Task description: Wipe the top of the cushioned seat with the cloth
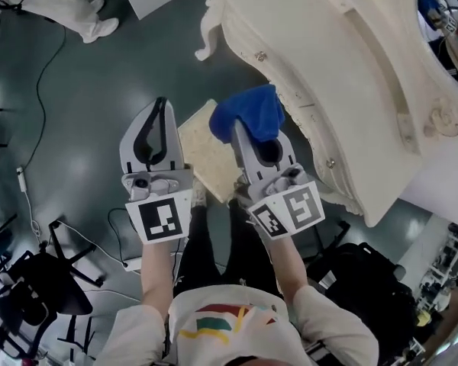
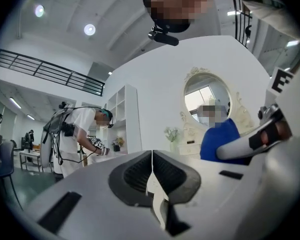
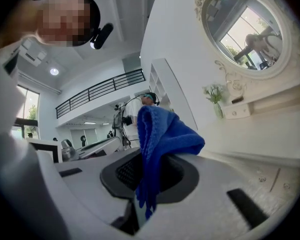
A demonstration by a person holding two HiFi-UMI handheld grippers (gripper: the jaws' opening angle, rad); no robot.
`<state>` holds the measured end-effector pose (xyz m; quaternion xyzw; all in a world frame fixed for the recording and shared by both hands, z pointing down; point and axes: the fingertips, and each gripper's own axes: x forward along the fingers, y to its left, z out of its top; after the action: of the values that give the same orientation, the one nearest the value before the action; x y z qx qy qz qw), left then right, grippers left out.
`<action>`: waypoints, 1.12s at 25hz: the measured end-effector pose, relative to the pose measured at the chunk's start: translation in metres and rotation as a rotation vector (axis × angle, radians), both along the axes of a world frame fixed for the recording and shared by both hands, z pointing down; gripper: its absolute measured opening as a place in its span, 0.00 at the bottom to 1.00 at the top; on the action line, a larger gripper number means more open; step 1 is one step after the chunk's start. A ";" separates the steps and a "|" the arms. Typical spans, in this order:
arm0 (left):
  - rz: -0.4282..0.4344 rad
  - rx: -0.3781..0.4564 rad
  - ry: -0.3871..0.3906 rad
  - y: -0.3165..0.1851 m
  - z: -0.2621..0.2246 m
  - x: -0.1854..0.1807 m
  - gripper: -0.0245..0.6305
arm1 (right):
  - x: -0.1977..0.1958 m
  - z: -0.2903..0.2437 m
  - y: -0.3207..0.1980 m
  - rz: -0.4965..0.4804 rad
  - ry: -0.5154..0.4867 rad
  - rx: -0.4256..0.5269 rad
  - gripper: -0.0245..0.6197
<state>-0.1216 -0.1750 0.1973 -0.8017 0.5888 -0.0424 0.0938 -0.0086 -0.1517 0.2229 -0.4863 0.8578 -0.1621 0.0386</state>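
In the head view the cushioned seat (image 1: 207,158) is a cream patterned pad on the floor below and between both grippers. My right gripper (image 1: 243,128) is shut on the blue cloth (image 1: 249,112), which bunches over its tips above the seat's right side. In the right gripper view the cloth (image 3: 160,134) hangs folded out of the closed jaws of the right gripper (image 3: 142,171). My left gripper (image 1: 161,104) is shut and holds nothing, over the seat's left edge. Its jaws meet in a thin line in the left gripper view (image 2: 152,160), where the cloth (image 2: 222,141) shows at the right.
A cream ornate dressing table (image 1: 351,75) stands right of the seat, with an oval mirror (image 3: 245,31) on the wall. A black chair (image 1: 46,284) and cables (image 1: 38,90) lie at the left, a black bag (image 1: 366,288) at the lower right. Another person (image 2: 77,134) stands farther off.
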 end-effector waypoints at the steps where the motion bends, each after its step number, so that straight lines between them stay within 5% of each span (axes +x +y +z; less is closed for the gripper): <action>1: -0.008 -0.006 0.016 -0.003 0.012 -0.001 0.05 | 0.000 0.013 -0.003 -0.002 0.001 -0.008 0.10; 9: 0.043 -0.115 0.065 -0.011 0.122 0.013 0.05 | 0.005 0.109 -0.025 -0.023 -0.036 -0.084 0.10; 18: 0.019 -0.120 0.166 -0.019 0.196 0.016 0.05 | 0.010 0.214 -0.025 -0.055 0.030 -0.164 0.10; 28: 0.062 -0.129 0.129 -0.011 0.237 0.024 0.05 | 0.011 0.296 0.008 -0.125 0.032 -0.350 0.10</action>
<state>-0.0973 -0.1859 0.4344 -0.8250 0.5645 -0.0257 0.0050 0.0024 -0.1433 0.5185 -0.4341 0.8454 -0.3032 -0.0703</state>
